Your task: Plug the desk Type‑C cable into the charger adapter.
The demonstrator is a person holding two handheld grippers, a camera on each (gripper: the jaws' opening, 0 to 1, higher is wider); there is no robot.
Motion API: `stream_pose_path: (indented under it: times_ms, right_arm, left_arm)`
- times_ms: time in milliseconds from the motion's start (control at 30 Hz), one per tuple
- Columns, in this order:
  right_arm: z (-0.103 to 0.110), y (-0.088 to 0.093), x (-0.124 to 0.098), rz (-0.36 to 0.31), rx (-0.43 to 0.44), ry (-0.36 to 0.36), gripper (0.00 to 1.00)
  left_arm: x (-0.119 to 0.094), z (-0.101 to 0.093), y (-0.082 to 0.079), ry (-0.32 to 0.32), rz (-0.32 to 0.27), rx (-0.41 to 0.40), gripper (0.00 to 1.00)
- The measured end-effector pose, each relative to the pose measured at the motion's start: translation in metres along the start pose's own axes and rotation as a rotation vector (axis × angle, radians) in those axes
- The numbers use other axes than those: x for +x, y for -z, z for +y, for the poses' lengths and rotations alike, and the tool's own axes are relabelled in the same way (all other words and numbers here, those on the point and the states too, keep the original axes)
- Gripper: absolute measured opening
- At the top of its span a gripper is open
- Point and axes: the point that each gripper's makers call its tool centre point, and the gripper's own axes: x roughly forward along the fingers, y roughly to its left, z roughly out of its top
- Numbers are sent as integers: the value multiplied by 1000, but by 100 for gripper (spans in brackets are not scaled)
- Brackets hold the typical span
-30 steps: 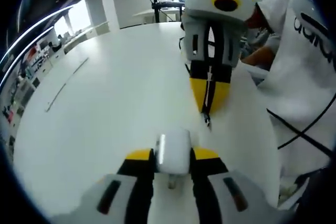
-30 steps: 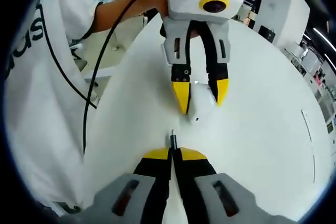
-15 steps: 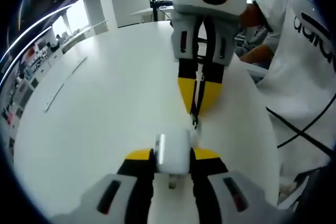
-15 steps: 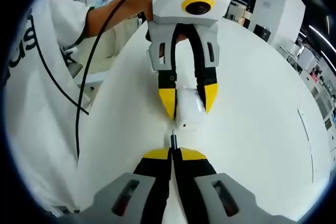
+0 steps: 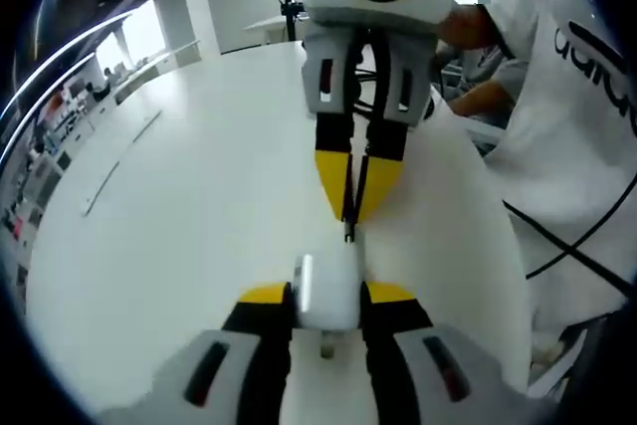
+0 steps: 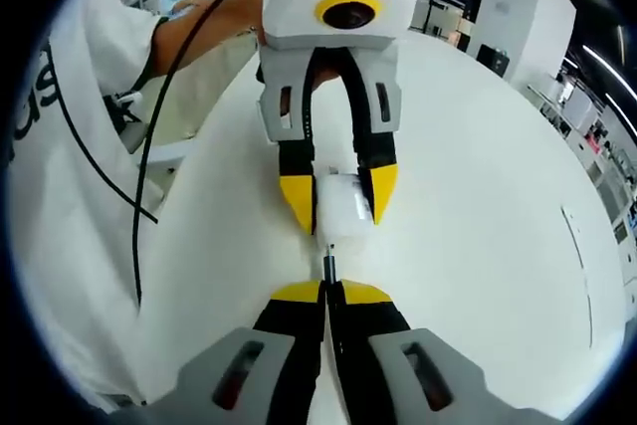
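Left gripper (image 5: 326, 293) clamped on white charger adapter (image 5: 326, 291), held above white table (image 5: 179, 216), well inside its edges. Right gripper (image 6: 326, 291) pinched tight on cable plug (image 6: 327, 266), jaws nearly touching. Plug tip meets adapter's near face (image 6: 341, 214); cannot tell if seated. In left gripper view, right gripper (image 5: 350, 214) points plug (image 5: 348, 234) at adapter top. Person's white sleeve (image 6: 60, 176) beside table edge.
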Motion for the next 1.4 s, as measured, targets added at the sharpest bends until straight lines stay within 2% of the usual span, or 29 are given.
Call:
stream_pose_path:
  times_ms: [433,900,1033,1267,1400]
  right_arm:
    - [-1,0,1,20,-9,-6,3]
    - [1,-2,2,77,-50,-11,3]
    - [2,-1,2,59,-42,-15,3]
    - [0,0,2,-29,-60,-23,4]
    - [-1,0,1,-70,-52,-22,4]
  left_arm:
    - [1,-1,0,8,10,9,26]
    - [3,-1,1,17,29,10,26]
    - [3,-2,1,18,25,11,26]
    - [3,-1,1,23,7,2,27]
    - [1,-2,2,14,14,-2,32]
